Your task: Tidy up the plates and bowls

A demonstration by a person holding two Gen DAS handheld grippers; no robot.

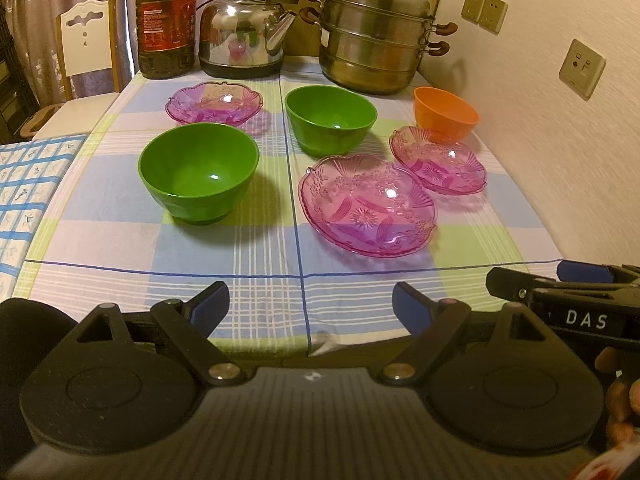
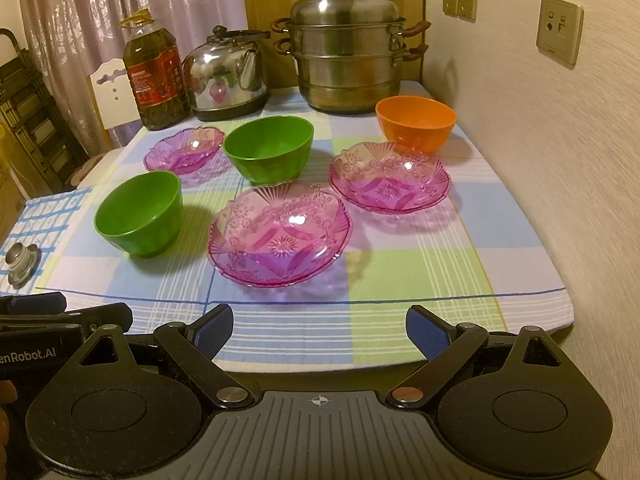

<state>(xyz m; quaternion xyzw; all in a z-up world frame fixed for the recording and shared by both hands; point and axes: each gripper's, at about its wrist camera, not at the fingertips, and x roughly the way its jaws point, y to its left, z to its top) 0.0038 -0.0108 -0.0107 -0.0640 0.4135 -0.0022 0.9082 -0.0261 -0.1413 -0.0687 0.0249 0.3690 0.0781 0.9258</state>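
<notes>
Three pink glass plates lie on the checked tablecloth: a near one point(image 1: 366, 206) point(image 2: 280, 232), a right one point(image 1: 438, 164) point(image 2: 390, 178) and a far left one point(image 1: 215, 103) point(image 2: 184, 149). Two green bowls stand apart, one near left point(image 1: 199, 174) point(image 2: 138, 214) and one further back point(image 1: 331, 119) point(image 2: 269, 148). An orange bowl point(image 1: 446, 114) point(image 2: 416, 122) stands at the far right. My left gripper point(image 1: 310, 304) is open and empty over the near table edge. My right gripper point(image 2: 319, 326) is open and empty there too, and shows in the left wrist view point(image 1: 560, 280) at the right.
An oil bottle point(image 1: 166, 20) point(image 2: 156, 76), a steel kettle point(image 1: 244, 32) point(image 2: 228, 76) and a stacked steamer pot point(image 1: 372, 36) point(image 2: 346, 52) stand along the far edge. The wall point(image 2: 560, 160) runs along the right. A small metal lid point(image 2: 20, 258) lies at the left.
</notes>
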